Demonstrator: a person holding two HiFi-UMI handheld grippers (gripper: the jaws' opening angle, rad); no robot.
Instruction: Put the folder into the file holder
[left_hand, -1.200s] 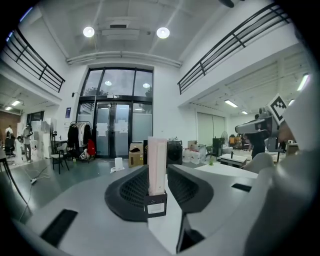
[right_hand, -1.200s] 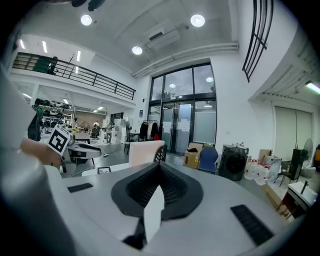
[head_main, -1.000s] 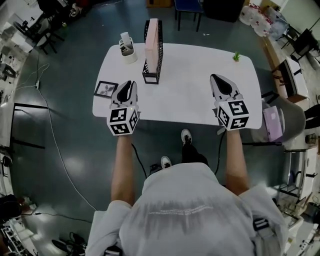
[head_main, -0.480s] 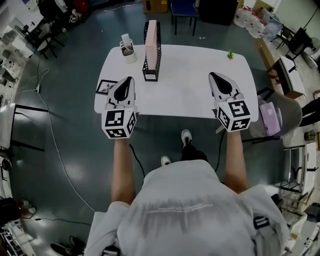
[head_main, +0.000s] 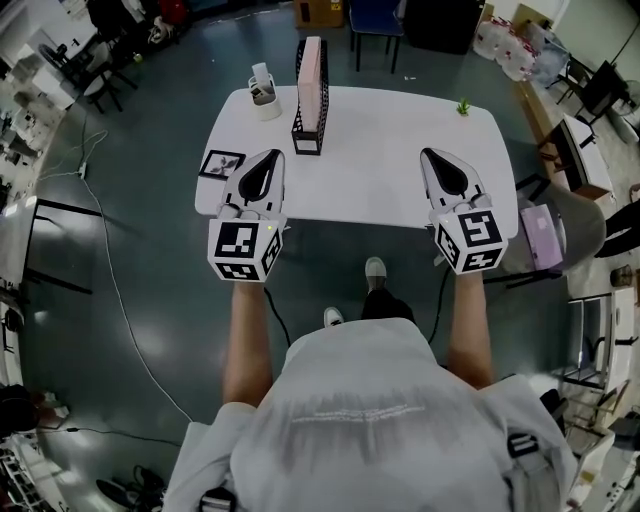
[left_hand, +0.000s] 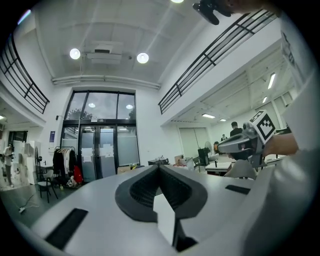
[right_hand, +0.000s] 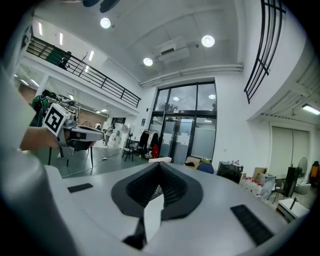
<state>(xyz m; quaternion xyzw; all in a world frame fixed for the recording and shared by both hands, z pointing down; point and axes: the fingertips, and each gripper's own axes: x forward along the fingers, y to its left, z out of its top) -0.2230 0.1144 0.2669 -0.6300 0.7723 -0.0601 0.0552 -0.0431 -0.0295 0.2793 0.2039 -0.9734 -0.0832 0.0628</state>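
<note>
head view: left tongs (head_main: 269, 157) overhang table's (head_main: 380, 150) near edge.

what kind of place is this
Probably a big open lab or workshop hall: a white table on a dark polished floor, cluttered workstations along the edges, tall glass doors and a railed upper walkway.

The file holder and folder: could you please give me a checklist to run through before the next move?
1. Folder inside file holder: ok, it stands upright in it.
2. Folder seated right to the bottom: cannot tell.
3. Left claw empty: ok, shut on nothing.
4. Right claw empty: ok, shut on nothing.
5. Claws clear of the holder: ok, both by the near edge of the table.
</note>
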